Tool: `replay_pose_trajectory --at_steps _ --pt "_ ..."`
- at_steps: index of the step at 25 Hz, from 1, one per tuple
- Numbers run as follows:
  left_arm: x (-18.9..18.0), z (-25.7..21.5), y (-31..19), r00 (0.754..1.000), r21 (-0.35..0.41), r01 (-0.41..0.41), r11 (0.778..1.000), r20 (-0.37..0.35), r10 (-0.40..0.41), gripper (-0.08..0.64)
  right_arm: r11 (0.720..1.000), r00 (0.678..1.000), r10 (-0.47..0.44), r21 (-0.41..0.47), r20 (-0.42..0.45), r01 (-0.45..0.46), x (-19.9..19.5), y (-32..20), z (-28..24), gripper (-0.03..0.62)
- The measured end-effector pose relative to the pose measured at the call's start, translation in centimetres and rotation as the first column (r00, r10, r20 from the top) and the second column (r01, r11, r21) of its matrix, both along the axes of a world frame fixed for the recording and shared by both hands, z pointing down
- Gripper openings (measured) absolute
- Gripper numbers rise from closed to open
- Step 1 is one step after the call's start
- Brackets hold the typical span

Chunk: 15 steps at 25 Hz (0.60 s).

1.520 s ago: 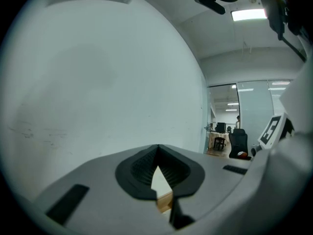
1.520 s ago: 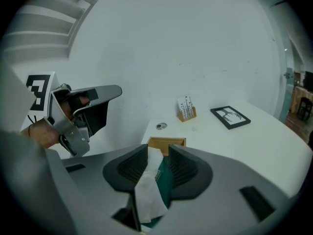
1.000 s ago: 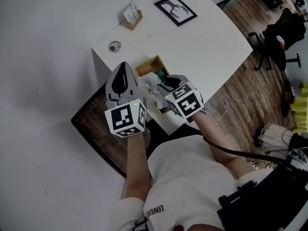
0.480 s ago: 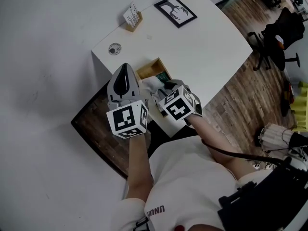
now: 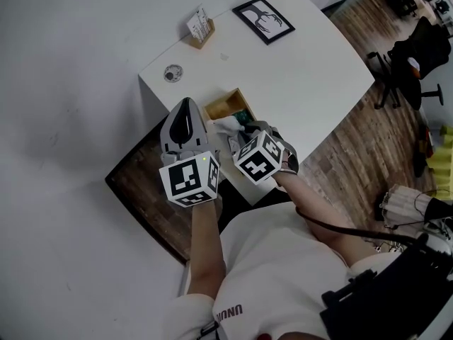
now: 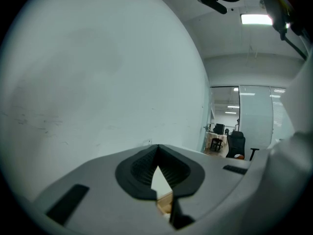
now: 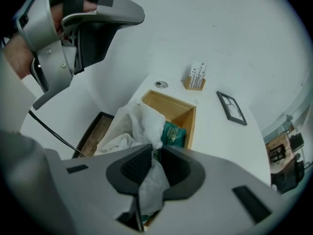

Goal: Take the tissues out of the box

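We count two claws, one wooden box (image 7: 182,110) (image 5: 222,105), one bunch of tissues (image 7: 139,124) (image 5: 225,125), one green pack (image 7: 173,133) (image 5: 243,115), one picture frame (image 5: 263,20) (image 7: 231,107), one little card holder (image 5: 200,27) (image 7: 196,77) and one small round thing (image 5: 172,72) (image 7: 160,84). All but the claws are on one white tabletop (image 5: 304,69) (image 7: 215,141).

The box sits near the edge of the tabletop, with its open top facing up. In the right gripper view its long side runs away from the claw, toward the card holder. The green pack lies inside the box, at the end close to us.

The tissues are white and crumpled, and we cannot count the sheets. The bunch sticks up out of the box and spills over its left side. One end is pulled thin. Its long way runs from the box straight to the right claw (image 7: 155,148) (image 5: 239,129).

The right claw is closing. The thin end of the tissues is between its two jaws, pinched at the tips. A bit more tissue hangs down past the pads.

The left claw (image 6: 157,148) (image 5: 185,105) is just beside the tissues, on their left. Its jaws meet at the tips and hold nothing. It points away from the box, and its own view shows mostly a white wall.
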<state>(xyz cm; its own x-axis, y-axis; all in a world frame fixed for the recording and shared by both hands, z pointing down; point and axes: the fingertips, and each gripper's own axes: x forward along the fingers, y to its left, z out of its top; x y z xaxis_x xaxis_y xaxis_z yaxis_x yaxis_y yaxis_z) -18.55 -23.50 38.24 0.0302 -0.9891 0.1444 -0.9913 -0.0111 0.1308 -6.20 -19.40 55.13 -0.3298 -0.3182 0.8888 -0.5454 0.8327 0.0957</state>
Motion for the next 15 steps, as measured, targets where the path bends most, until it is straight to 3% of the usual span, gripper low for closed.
replay_pose_trajectory --at_steps 15 --pt "-0.4 0.0 1.1 1.000 -0.007 0.027 1.000 0.002 -0.027 0.011 0.998 0.990 0.057 0.033 0.132 -0.062 -0.1 -0.7 -3.3 0.057"
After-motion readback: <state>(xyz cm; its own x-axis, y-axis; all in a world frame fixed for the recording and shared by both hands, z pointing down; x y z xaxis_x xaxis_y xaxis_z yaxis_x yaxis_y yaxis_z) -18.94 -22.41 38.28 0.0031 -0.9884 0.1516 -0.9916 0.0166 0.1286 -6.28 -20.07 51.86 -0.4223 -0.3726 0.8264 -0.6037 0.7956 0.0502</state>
